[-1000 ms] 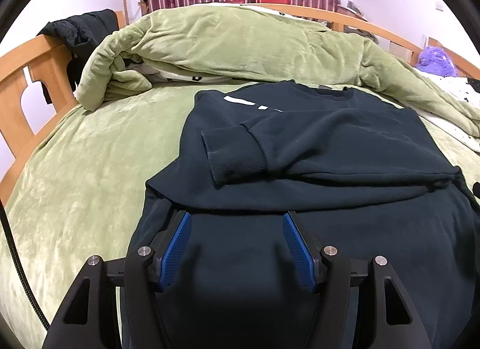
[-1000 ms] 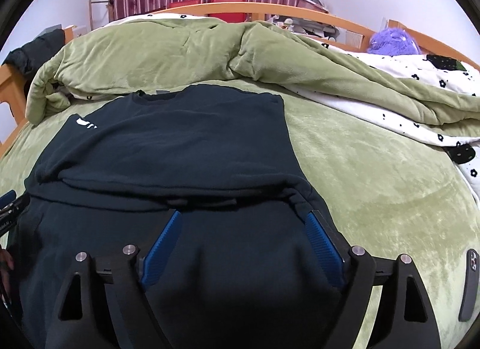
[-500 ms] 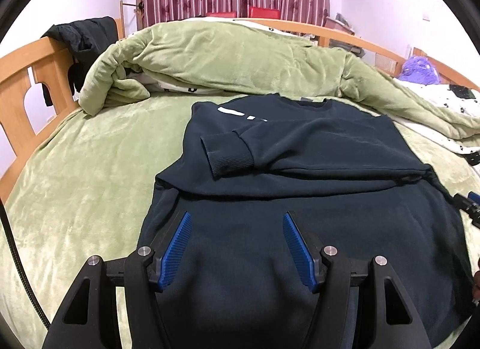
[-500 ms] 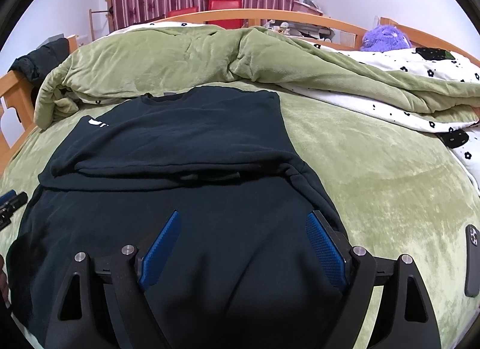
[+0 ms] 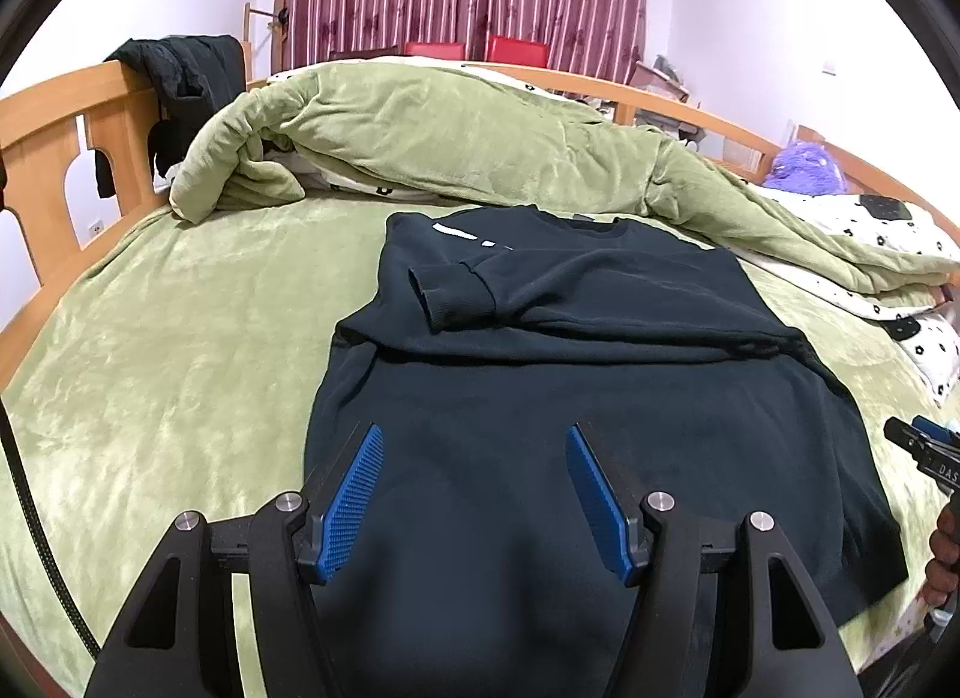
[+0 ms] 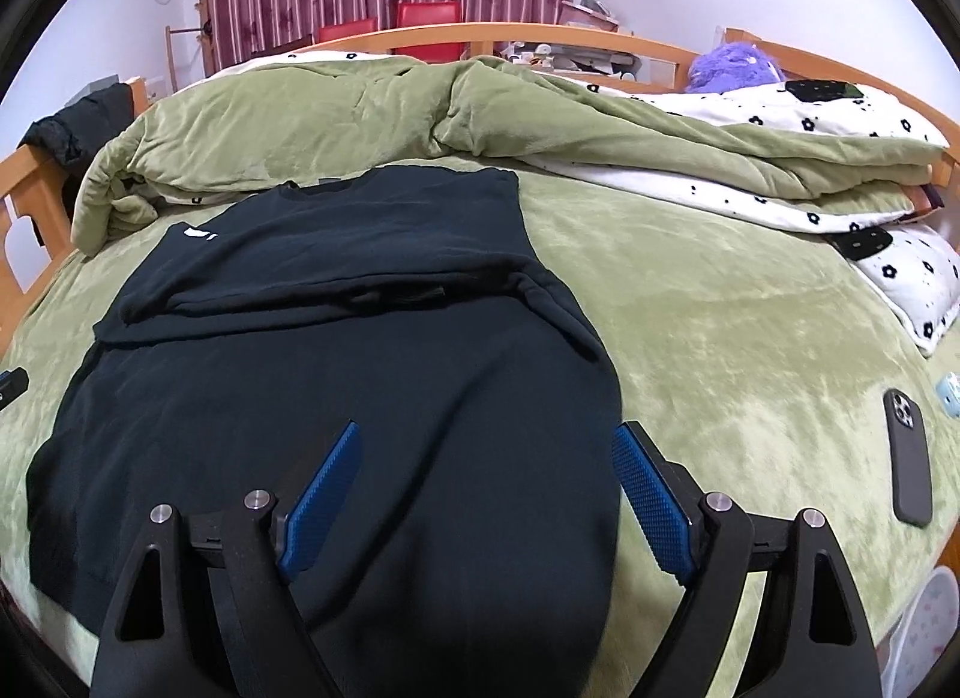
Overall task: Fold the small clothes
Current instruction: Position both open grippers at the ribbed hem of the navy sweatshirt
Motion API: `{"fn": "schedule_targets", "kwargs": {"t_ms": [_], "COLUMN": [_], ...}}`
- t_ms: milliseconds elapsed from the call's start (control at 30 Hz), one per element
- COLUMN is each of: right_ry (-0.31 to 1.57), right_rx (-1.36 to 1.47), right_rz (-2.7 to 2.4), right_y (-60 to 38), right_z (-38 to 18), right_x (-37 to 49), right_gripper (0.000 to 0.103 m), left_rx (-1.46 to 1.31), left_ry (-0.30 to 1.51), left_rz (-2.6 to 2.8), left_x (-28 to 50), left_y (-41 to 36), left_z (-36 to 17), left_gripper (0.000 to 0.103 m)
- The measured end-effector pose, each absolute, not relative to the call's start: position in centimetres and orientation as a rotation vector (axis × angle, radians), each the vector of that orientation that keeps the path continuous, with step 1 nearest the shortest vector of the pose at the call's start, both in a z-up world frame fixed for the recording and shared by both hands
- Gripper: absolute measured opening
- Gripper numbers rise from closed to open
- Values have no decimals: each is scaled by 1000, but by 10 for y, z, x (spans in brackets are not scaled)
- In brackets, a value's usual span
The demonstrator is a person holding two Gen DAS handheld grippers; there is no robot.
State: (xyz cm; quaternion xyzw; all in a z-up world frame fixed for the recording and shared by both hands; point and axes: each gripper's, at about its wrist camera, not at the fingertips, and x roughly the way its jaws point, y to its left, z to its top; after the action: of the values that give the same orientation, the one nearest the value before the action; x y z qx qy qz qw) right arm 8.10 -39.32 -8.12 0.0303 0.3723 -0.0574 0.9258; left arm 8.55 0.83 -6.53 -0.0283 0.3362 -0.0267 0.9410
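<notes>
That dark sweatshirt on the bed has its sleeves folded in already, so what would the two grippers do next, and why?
Probably lower both onto the near hem and pinch it. The sweatshirt lies flat on the green bedspread, a cuff folded across its chest, its lower half unfolded. The left gripper and right gripper are open and empty above that half.

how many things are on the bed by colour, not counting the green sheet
dark navy: 1, the sweatshirt
green: 1, the bunched quilt
white with black flowers: 1, the bedding
purple: 1, the plush toy
dark grey: 1, the phone
total: 5
</notes>
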Motion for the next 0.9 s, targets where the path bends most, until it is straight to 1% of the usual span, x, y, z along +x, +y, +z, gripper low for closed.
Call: {"fn": "schedule_targets", "kwargs": {"t_ms": [100, 167, 267, 433, 567, 700, 800, 900], "right_ry": [780, 805, 831, 806, 753, 723, 719, 726], "right_rx": [54, 52, 99, 168, 173, 139, 144, 156], "right_rz": [-121, -124, -108, -90, -97, -120, -113, -113], "right_y": [-393, -393, -395, -397, -399, -403, -410, -417], "right_z": [-81, -80, -78, -55, -21, 3, 12, 10], "right_x": [69, 62, 54, 45, 37, 27, 16, 7], "right_gripper": [80, 69, 57, 56, 56, 58, 60, 60], "left_rx": [-74, -89, -99, -160, -109, -77, -74, -94], "left_ry": [704, 717, 718, 725, 685, 657, 647, 662], "left_rz": [-51, -50, -49, -42, 0, 10, 20, 25], "left_x": [71, 64, 54, 45, 37, 28, 24, 21], "left_y": [19, 26, 37, 56, 66, 73, 78, 85], "left_z": [-74, -80, -82, -65, -35, -11, -3, -5], "left_gripper": [61, 61, 61, 61, 61, 68, 72, 72]}}
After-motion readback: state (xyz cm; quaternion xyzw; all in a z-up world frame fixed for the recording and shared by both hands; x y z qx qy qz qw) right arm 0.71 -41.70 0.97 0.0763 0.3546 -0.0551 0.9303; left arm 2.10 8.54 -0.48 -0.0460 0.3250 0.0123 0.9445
